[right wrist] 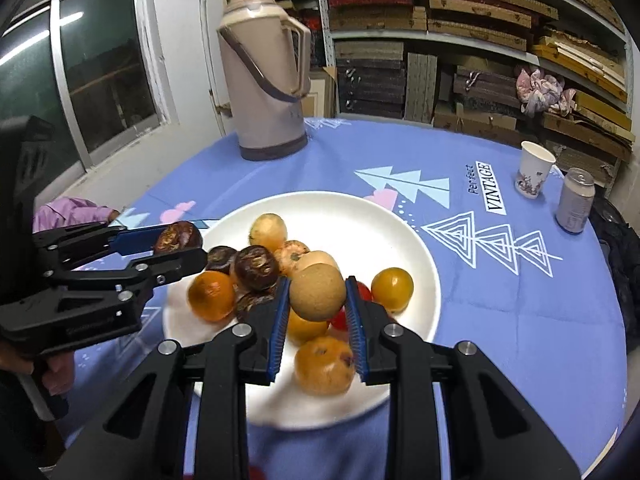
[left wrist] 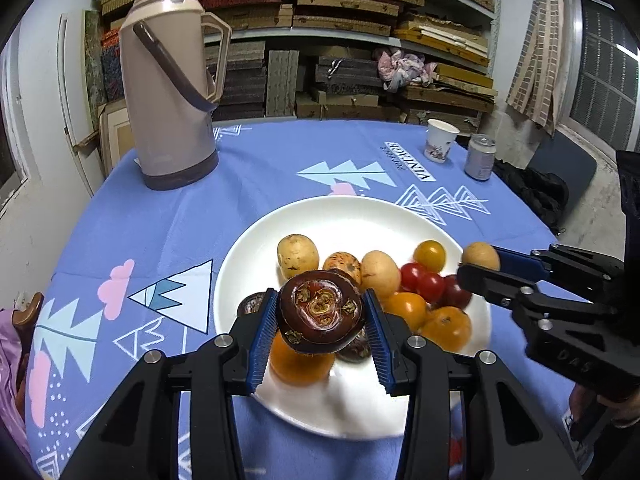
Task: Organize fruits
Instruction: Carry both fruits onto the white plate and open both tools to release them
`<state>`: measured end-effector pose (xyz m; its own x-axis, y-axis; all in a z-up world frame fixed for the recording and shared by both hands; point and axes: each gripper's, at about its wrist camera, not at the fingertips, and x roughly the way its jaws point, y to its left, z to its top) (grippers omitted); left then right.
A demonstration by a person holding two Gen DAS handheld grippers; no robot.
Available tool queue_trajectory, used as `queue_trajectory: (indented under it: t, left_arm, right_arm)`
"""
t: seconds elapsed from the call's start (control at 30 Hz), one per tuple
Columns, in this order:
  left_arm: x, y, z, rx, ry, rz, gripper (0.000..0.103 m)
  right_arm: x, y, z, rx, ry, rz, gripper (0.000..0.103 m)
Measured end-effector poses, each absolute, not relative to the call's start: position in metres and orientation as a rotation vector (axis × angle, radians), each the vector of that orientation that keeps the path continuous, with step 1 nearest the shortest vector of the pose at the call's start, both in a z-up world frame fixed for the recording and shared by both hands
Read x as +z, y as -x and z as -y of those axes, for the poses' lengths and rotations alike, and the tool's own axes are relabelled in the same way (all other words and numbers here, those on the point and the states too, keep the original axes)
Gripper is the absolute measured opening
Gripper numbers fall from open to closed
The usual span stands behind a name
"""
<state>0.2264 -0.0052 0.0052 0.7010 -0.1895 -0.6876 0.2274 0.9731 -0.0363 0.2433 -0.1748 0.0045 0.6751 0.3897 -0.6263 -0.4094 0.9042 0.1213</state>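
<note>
Left gripper (left wrist: pixel 320 316) fingers clamp a dark chestnut (left wrist: pixel 319 312); right gripper (right wrist: pixel 318 300) fingers clamp a tan longan (right wrist: pixel 317 292); both above plate (left wrist: pixel 360 212) at 6 o'clock; most fruit still mixed on plate; sorting barely begun.

Centre frame, the right gripper (right wrist: pixel 317 300) clamps a tan round fruit (right wrist: pixel 317 292) above the white plate (right wrist: pixel 412 248); at left, the left gripper (right wrist: pixel 182 246) grips a dark brown fruit (right wrist: pixel 178 236).

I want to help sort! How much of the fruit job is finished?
Nothing looks sorted yet. The left gripper holds a dark brown round water chestnut; the right gripper holds a tan round longan. Mixed orange, red, tan and brown fruits remain piled on the white round plate.
</note>
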Motion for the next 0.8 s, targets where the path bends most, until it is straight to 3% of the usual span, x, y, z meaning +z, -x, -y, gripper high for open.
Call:
queue_trajectory:
  t: [0.5, 0.6, 0.63, 0.73, 0.8]
  left_arm:
    - [-0.015, -0.264, 0.006, -0.213, -0.035, -0.808, 0.043]
    - [-0.018, -0.268, 0.008, -0.211, -0.03, -0.818, 0.043]
    - [-0.018, -0.269, 0.007, -0.211, -0.029, -0.817, 0.047]
    - [-0.011, -0.263, 0.005, -0.195, -0.019, -0.78, 0.062]
    - [-0.004, -0.258, 0.004, -0.193, -0.031, -0.754, 0.062]
  right_arm:
    - [-0.025, -0.3, 0.157, 0.438, 0.024, -0.776, 0.026]
    - [-0.027, -0.306, 0.159, 0.432, 0.006, -0.784, 0.031]
    - [-0.028, -0.308, 0.16, 0.429, -0.003, -0.789, 0.045]
    - [-0.025, -0.304, 0.165, 0.42, -0.022, -0.777, 0.047]
    - [-0.022, -0.299, 0.167, 0.418, -0.017, -0.768, 0.047]
